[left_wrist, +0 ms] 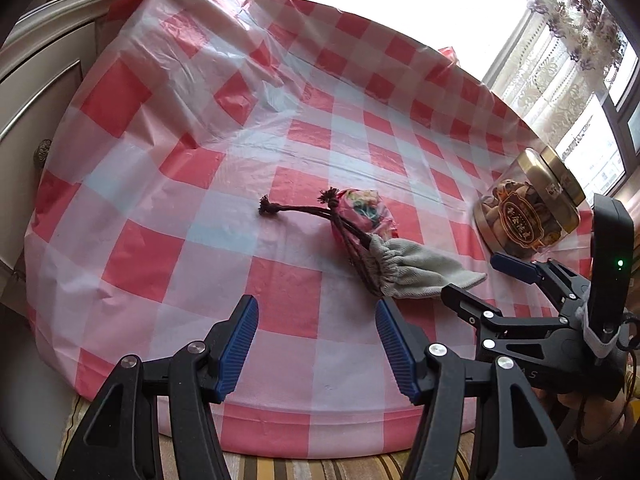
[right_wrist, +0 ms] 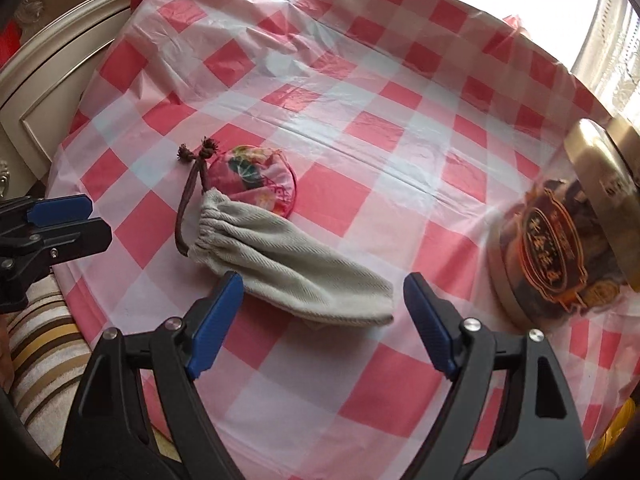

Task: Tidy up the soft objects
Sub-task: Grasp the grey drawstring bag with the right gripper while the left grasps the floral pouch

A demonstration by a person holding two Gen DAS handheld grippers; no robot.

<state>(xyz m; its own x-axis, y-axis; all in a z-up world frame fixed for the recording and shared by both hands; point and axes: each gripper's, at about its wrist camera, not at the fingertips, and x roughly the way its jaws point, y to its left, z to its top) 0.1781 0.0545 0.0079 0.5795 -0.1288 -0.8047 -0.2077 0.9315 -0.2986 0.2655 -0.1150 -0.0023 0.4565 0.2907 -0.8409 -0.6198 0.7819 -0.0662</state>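
A grey drawstring pouch (right_wrist: 288, 264) lies on the checked tablecloth, its brown cord (right_wrist: 188, 200) trailing to knotted ends. Its gathered mouth rests against a round pink floral pouch (right_wrist: 252, 180). In the left wrist view the grey pouch (left_wrist: 416, 268) and floral pouch (left_wrist: 364, 212) lie ahead and to the right. My left gripper (left_wrist: 316, 344) is open and empty, short of the pouches. My right gripper (right_wrist: 324, 324) is open and empty, its fingers either side of the grey pouch's closed end. The right gripper also shows in the left view (left_wrist: 472, 280).
A clear jar with a gold lid (right_wrist: 560, 240) lies tilted on the table's right side; it also shows in the left wrist view (left_wrist: 532, 208). A cream cabinet (left_wrist: 36, 92) stands to the left. Striped fabric (right_wrist: 40, 344) lies below the table's near edge. A window (left_wrist: 568, 92) is at the right.
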